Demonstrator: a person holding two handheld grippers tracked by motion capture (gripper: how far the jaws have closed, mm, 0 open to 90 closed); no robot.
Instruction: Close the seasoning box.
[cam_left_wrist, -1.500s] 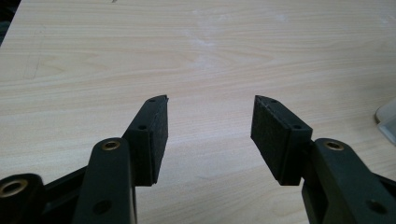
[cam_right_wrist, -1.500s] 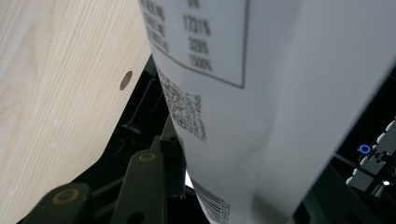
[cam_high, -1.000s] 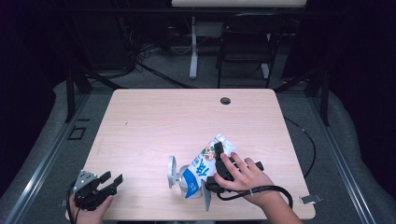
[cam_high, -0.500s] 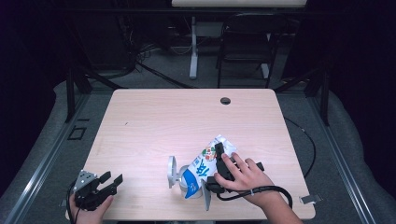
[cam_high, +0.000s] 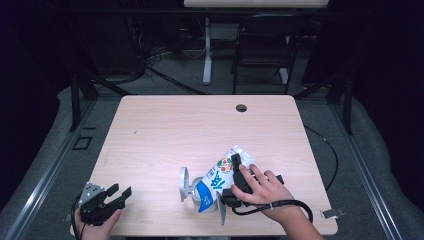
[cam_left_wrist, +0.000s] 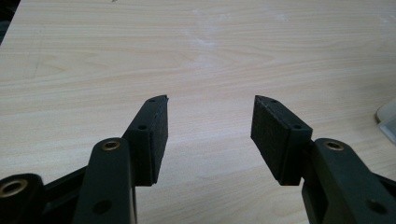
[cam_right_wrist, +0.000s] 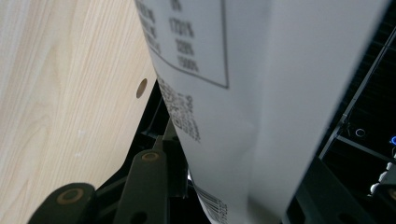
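Observation:
A white and blue snack bag (cam_high: 216, 181) lies tilted near the table's front edge, right of centre. My right gripper (cam_high: 234, 164) is shut on its upper part, with a hand over the gripper's body. In the right gripper view the bag's white back (cam_right_wrist: 243, 93), printed with a table and barcodes, sits between the two jaws. Two white plastic arms (cam_high: 184, 183), which look like a clip, stand on either side of the bag's blue end. My left gripper (cam_high: 116, 194) rests at the front left corner, open, with bare wood between its pads (cam_left_wrist: 158, 130).
The light wooden table (cam_high: 175, 130) has a round cable hole (cam_high: 241, 107) near its far edge. A black cable (cam_high: 280, 206) trails from the right gripper toward the front right. A chair (cam_high: 260, 55) and stand legs sit on the floor beyond the table.

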